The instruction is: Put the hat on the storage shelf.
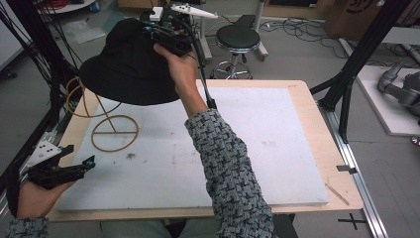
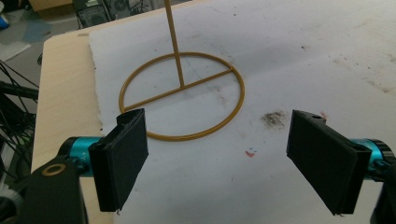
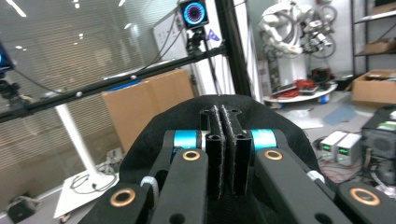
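A black bucket hat (image 1: 126,64) hangs above the table's far left, over a gold wire stand (image 1: 115,133) whose top it hides. I cannot tell if the hat rests on the stand. My right gripper (image 1: 151,29) is shut on the hat's crown; in the right gripper view its jaws (image 3: 226,114) pinch the black fabric (image 3: 285,126). My left gripper (image 1: 79,155) is held open and empty at the near left corner. In the left gripper view, that gripper (image 2: 219,140) has its jaws wide apart just short of the stand's ring base (image 2: 205,79).
A white board (image 1: 257,148) covers the wooden table (image 1: 324,148). A black stool (image 1: 237,39) stands behind the table. Black frame posts (image 1: 354,74) rise at the right edge and more along the left. A grey robot arm (image 1: 401,87) lies on a side surface.
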Demonstrator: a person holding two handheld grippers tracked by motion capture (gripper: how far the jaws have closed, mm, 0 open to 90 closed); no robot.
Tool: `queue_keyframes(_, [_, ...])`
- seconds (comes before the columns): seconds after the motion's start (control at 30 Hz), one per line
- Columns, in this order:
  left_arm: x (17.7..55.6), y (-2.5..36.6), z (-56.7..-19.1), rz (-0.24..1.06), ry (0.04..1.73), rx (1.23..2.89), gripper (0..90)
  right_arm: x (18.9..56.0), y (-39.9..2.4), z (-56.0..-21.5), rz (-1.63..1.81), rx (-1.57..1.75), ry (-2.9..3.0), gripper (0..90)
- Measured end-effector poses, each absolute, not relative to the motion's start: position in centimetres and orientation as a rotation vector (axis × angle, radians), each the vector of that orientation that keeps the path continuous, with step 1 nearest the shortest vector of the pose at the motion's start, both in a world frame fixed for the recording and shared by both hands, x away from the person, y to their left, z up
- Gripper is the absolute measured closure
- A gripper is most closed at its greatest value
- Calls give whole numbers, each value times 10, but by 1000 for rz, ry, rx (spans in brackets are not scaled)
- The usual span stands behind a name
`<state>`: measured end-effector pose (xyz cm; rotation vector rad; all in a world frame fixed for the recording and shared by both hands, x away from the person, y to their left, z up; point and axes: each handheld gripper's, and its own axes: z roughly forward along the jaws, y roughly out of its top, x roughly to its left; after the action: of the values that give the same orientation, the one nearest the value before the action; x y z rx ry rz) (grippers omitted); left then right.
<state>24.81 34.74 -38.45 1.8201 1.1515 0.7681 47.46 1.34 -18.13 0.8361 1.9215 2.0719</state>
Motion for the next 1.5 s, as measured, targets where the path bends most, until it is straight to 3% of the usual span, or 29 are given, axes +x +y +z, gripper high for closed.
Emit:
queue_keyframes(0.53, [246,350,-385,771,1156,1819,208,456,83,-193,1999,659,2094,887])
queue_keyframes(1.5, [244,351,-386,766,1161,1821,208,451,135,-233,1917,595,2247,870])
